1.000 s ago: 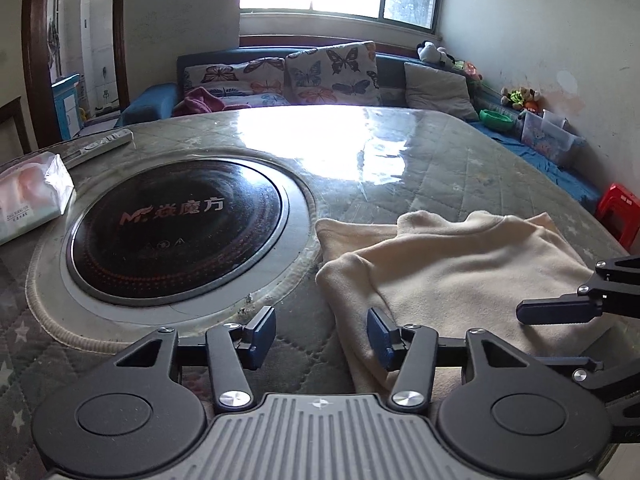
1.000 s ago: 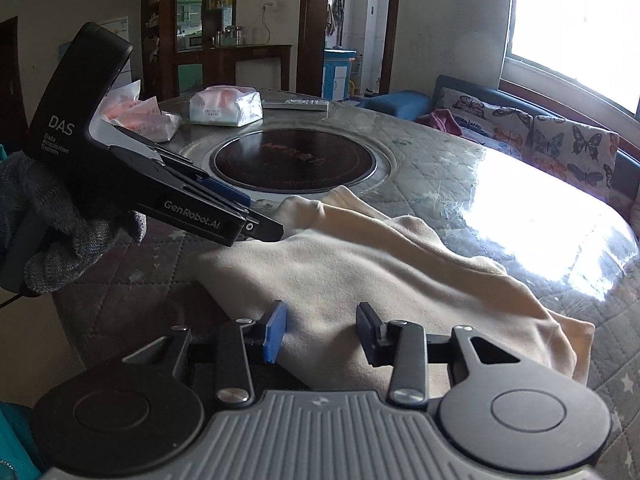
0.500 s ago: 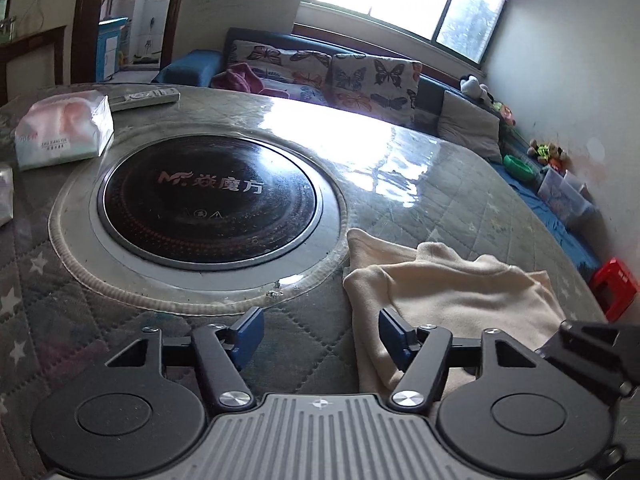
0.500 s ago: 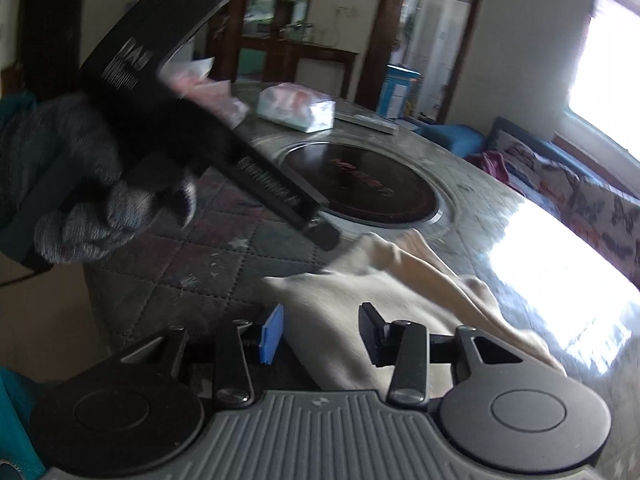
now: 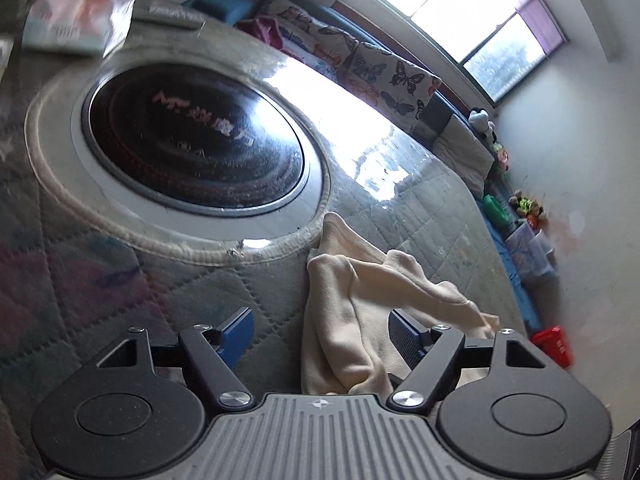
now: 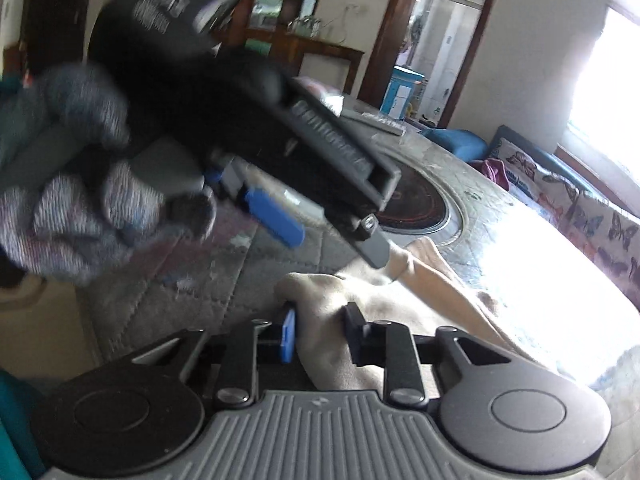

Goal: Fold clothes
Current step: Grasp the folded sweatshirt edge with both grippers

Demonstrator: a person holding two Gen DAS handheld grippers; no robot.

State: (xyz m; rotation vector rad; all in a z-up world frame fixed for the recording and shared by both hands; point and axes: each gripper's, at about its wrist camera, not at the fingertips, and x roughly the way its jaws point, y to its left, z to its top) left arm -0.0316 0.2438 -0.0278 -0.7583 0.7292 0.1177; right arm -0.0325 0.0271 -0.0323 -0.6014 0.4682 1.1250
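Quilted cloth covers the round table [image 5: 420, 216], and the cream garment [image 5: 352, 320] lies bunched at its near edge, just beside the inset hob [image 5: 196, 136]. Nearest, the right gripper [image 6: 318, 336] has just been closing and now pinches a fold, likely to lift it over. The left gripper [image 5: 320, 336], jaws just spreading, straddles cloth without pressing it. Farther off, the hob's red logo reads as Chinese characters; a tissue pack [image 5: 76, 20] is blurred.

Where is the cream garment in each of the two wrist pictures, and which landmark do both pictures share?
Left wrist: cream garment lies lower centre, between the open jaws.
Right wrist: it lies lower centre, pinched by the gripper, spreading right.
Shared landmark: the round black cooktop beyond it.
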